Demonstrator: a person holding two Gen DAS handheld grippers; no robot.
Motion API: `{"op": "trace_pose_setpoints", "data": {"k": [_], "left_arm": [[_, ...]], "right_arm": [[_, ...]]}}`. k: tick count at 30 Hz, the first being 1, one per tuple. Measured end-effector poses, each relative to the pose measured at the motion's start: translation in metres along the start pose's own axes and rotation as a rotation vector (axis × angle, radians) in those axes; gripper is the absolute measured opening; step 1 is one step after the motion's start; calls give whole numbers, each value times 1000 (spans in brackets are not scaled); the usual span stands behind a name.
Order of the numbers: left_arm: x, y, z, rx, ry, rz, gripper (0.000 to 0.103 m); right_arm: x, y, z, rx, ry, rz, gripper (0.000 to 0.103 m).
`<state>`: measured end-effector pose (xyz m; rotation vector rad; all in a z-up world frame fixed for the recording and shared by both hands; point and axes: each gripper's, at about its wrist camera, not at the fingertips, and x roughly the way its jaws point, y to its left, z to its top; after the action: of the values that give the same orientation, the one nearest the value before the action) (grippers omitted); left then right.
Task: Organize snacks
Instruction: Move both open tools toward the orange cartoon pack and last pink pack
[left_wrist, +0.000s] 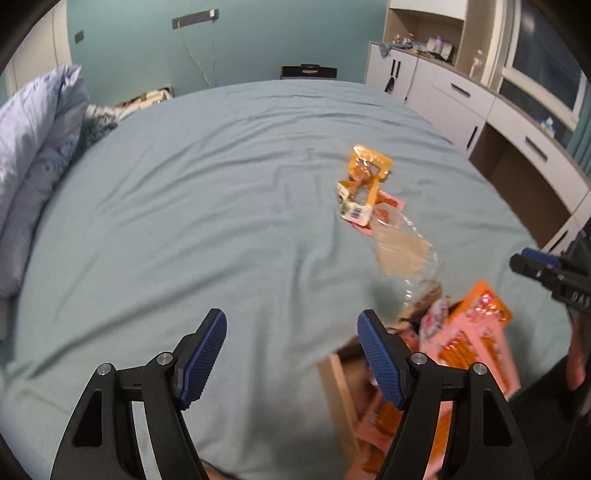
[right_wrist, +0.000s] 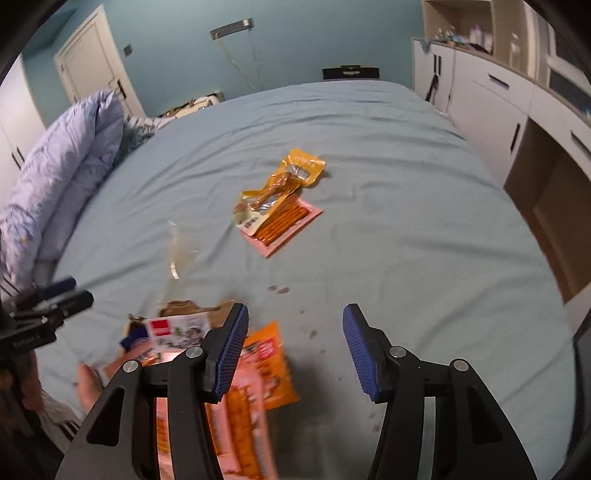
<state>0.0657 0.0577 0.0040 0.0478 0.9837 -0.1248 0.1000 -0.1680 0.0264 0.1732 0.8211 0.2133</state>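
A yellow-orange snack pouch (left_wrist: 365, 173) lies on the blue bed, partly over a pink pack of orange sticks (left_wrist: 386, 210); both show in the right wrist view, the pouch (right_wrist: 280, 184) and the pink pack (right_wrist: 286, 225). A clear plastic bag with a brown base (left_wrist: 402, 254) stands nearer. A pile of pink and orange packs (left_wrist: 469, 339) lies in a brown box near me, also in the right wrist view (right_wrist: 251, 376). My left gripper (left_wrist: 291, 354) is open and empty above the sheet. My right gripper (right_wrist: 295, 350) is open and empty beside the pile.
A folded lilac duvet (left_wrist: 33, 147) lies along the bed's left side. White cabinets and drawers (left_wrist: 480, 107) line the right wall. The blue sheet (right_wrist: 406, 206) has dark spots near the right gripper. A bare foot (right_wrist: 88, 384) rests at the bed's near edge.
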Motion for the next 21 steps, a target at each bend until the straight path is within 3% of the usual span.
{"op": "trace_pose_setpoints", "data": {"k": [6, 9, 12, 21], "left_arm": [[11, 6, 13, 8, -3, 37, 74], [15, 12, 21, -7, -9, 35, 74], [20, 14, 26, -6, -12, 41, 74], [51, 9, 48, 54, -7, 52, 74]], "right_arm": [[43, -30, 15, 166, 126, 68, 52], [60, -45, 24, 233, 183, 60, 52], [75, -50, 38, 251, 213, 27, 52], [117, -50, 70, 253, 248, 51, 52]]}}
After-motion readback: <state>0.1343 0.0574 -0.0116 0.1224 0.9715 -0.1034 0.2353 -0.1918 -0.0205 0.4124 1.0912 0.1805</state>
